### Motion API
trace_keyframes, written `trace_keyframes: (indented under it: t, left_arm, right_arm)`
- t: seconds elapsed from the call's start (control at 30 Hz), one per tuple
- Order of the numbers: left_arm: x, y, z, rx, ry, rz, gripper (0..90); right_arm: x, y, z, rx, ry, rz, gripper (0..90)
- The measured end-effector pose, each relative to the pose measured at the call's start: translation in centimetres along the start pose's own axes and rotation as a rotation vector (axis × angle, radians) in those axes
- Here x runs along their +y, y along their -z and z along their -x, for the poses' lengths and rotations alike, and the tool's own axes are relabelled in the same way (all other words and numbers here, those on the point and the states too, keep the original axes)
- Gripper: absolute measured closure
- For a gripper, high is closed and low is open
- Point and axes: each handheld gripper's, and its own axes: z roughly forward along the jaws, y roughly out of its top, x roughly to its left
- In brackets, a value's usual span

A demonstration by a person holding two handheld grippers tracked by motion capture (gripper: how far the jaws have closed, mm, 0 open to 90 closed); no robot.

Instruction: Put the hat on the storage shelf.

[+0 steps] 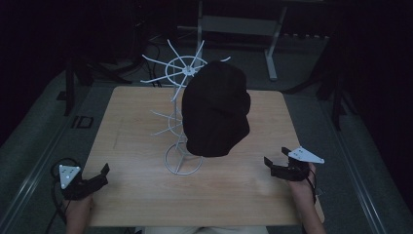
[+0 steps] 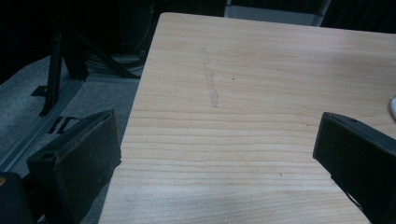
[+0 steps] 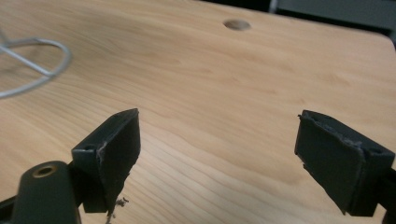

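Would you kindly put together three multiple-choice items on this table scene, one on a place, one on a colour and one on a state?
1. Where is the black hat?
A. hanging on the white wire rack
B. flat on the wooden table
C. between the left gripper's jaws

2. What colour is the wire rack?
A. red
B. white
C. blue

3. How do the jaws of the right gripper stand?
A. shut on the hat
B. shut on the rack's base
C. open, with nothing between them

Answers:
1 A, the high view shows the hat draped over the rack's upper arms, above the tabletop.
2 B, its wires and ring base look white against the wood.
3 C, the right gripper view shows bare wood between its spread jaws.
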Motion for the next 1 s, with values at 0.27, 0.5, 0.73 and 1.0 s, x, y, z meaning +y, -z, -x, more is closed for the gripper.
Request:
trace_keyframes:
  t: [0.27,0.5,0.73,1.0]
  left_arm:
    - [0.0,0.0,0.0,-0.001,-0.001,0.0,1.5]
    - [0.0,0.0,0.0,0.0,-0.002,0.0,1.4]
    - [0.0,0.0,0.0,0.001,-0.002,0.0,1.5]
    - [0.0,0.0,0.1,0.002,-0.002,0.0,1.5]
  right_arm:
    - [-1.9,0.1,2.0,-0.101,-0.035,-0.039,13.0]
    - [-3.4,1.1,3.1,-0.199,-0.068,-0.063,12.0]
    - [-4.5,2.2,4.3,-0.322,-0.087,-0.076,12.7]
    - [-5.0,2.5,5.1,-0.394,-0.114,-0.075,13.1]
